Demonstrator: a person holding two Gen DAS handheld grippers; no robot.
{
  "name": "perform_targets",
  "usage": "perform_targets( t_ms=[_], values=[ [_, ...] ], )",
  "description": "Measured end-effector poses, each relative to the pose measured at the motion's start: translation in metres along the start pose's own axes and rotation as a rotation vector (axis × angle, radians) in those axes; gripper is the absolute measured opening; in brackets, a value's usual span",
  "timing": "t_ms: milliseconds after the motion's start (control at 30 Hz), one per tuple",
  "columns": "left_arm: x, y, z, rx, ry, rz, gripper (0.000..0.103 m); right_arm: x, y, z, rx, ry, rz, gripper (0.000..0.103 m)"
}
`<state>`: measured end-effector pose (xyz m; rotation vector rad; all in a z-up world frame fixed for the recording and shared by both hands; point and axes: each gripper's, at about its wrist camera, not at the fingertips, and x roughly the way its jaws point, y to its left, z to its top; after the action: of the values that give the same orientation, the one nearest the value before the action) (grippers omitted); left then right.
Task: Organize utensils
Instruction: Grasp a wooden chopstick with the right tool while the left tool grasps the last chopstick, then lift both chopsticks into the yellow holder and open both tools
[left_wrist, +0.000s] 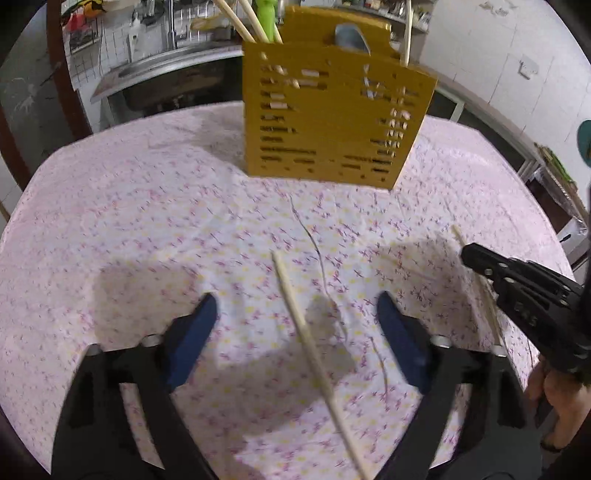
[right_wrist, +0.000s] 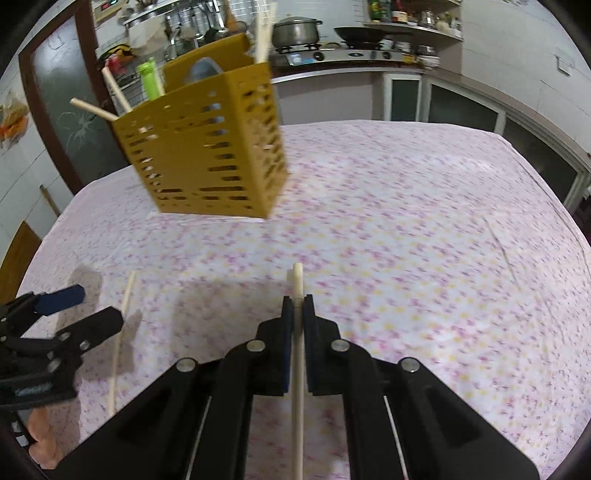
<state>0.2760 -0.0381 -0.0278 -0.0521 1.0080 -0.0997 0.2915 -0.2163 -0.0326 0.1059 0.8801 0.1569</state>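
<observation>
Left tool (left_wrist: 295, 314): its two blue-padded fingers (left_wrist: 192, 332) stand apart, low over the floral cloth, with nothing pressed between them.
Loose chopstick (left_wrist: 314, 354): a pale stick lying on the cloth, running diagonally through the gap between the left tool's fingers; neither pad touches it. In the right wrist view the same stick (right_wrist: 120, 339) lies just beside the left tool (right_wrist: 79, 310).
Cloth (left_wrist: 147, 229): white with small pink and yellow flowers, spread over the counter, a little rumpled, with a thin dark thread (left_wrist: 314, 243) lying on it near the loose chopstick.
Utensil holder (left_wrist: 332, 118): a mustard-yellow slotted plastic box standing upright on the cloth at the far side, well apart from both tools. Pale chopsticks (left_wrist: 236, 18), a green handle (left_wrist: 267, 18) and a grey spoon bowl (left_wrist: 349, 37) stick up out of it; which compartment each sits in, I cannot tell.
Right tool (right_wrist: 297, 306): its pads are brought together, clamped on a second pale chopstick (right_wrist: 297, 387) that runs lengthwise between the fingers, its tip poking out in front.
Right tool seen from the left side (left_wrist: 476, 258): a black finger reaching in from the right edge, with that chopstick (left_wrist: 460, 236) showing beyond its tip.
Background: a kitchen counter with a stove and a lidded pot (right_wrist: 295, 31) behind the cloth-covered one.
</observation>
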Motion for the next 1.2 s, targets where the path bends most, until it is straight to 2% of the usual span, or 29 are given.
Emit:
perform_targets(
  t_ms=[33,67,100,233,400,600,767,1200],
  values=[
    [0.004,-0.001,0.001,-0.008,0.021,0.002,0.06,-0.001,-0.004,-0.001,0.006,-0.002,-0.001,0.006],
    [0.009,0.0,0.002,-0.023,0.051,-0.005,0.048,-0.001,-0.007,-0.002,0.011,-0.003,-0.001,0.006],
    [0.013,0.001,0.002,-0.033,0.073,-0.015,0.04,-0.002,-0.009,-0.003,0.014,-0.006,0.0,0.006],
    [0.021,-0.001,0.007,-0.031,0.09,0.01,0.031,-0.004,-0.018,-0.003,0.03,-0.016,0.003,0.006],
    [0.03,-0.003,0.016,-0.021,0.12,0.033,0.011,-0.005,-0.016,-0.003,0.039,-0.021,0.013,0.006],
    [0.033,-0.005,0.021,0.005,0.127,0.039,0.008,-0.005,-0.009,-0.005,0.044,-0.015,0.022,0.006],
    [0.028,0.003,0.028,-0.012,0.12,0.008,0.004,-0.012,-0.003,-0.009,0.057,-0.016,0.051,0.006],
    [-0.028,0.019,0.031,-0.013,0.005,-0.108,0.004,-0.042,0.011,-0.001,0.077,-0.074,0.13,0.006]
  ],
)
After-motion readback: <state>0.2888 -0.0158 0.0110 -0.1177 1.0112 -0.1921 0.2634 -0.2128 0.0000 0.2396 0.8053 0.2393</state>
